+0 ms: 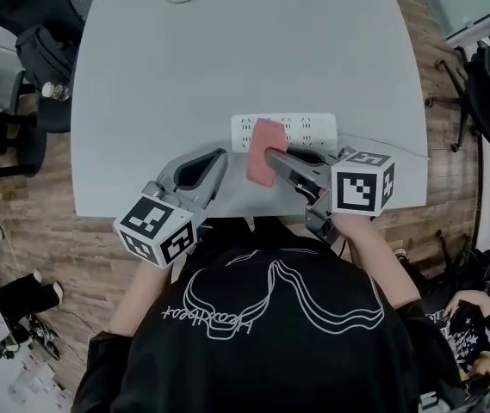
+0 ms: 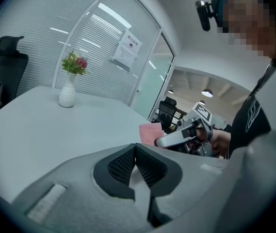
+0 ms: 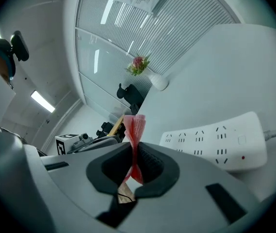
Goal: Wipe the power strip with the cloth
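Here both of the person's forearms reach forward over the near edge of the grey desk, one gripper in each hand. The right gripper is angled forward and to the left, its marker cube close to the desk edge and its jaws pointing at the power strip. Its own view shows the right gripper with jaws clamped on the pink cloth, which stands up out of them as a folded edge. From the head view the cloth overlaps the strip's near edge left of its middle; whether it presses on the strip cannot be told.

The left gripper sits to the left, angled forward and to the right, with its tips near the strip's left end but apart from it. In its own view the left gripper has its jaws pressed together with nothing between them, and the cloth shows just beyond.

Counted: two grippers, one cloth, one white power strip lying flat with a cable leaving its right end, and one white vase of flowers at the far side of the desk. A black office chair stands beyond the desk's left side.
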A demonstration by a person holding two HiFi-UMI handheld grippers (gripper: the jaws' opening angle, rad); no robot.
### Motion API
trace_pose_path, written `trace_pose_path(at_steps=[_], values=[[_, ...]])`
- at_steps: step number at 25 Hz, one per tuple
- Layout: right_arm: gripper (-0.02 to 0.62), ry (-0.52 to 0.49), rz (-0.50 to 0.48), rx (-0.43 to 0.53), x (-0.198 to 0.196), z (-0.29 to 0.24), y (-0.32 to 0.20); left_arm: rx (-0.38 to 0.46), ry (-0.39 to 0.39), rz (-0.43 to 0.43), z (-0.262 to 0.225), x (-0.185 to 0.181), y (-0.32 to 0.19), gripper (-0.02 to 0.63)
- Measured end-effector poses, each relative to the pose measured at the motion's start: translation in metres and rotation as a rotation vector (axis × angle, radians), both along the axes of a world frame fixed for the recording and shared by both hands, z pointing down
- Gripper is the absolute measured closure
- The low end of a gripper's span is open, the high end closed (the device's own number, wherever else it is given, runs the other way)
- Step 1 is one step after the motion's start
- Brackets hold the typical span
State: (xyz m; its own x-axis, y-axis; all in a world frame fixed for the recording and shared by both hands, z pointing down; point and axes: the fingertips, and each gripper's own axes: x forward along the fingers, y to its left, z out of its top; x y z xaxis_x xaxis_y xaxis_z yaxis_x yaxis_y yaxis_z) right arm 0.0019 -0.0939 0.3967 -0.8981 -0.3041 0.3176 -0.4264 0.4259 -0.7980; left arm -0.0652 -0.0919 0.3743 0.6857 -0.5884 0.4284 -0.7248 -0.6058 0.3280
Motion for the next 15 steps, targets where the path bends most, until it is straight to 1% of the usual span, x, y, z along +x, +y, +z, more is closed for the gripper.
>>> trace_pose_path(at_steps=[4, 6, 8, 12, 15], values=[[0.565, 0.044, -0.012, -0.009, 0.01, 0.011, 0.004, -0.013, -0.002, 0.018, 0.007, 0.015, 0.002, 0.594], [0.565, 0.069, -0.029, -0.021, 0.007, 0.019, 0.004, -0.019, -0.004, 0.025, 0.012, 0.014, 0.003, 0.594], [0.565, 0.097, -0.036, -0.028, -0.004, 0.025, -0.002, -0.029, 0.001, 0.026, 0.015, 0.002, -0.002, 0.594], [0.565, 0.161, -0.041, -0.043, -0.046, 0.039, -0.027, -0.053, 0.02, 0.025, 0.023, -0.04, -0.023, 0.594], [0.565, 0.214, -0.054, -0.057, -0.063, 0.049, -0.039, -0.062, 0.033, 0.022, 0.028, -0.057, -0.034, 0.594]])
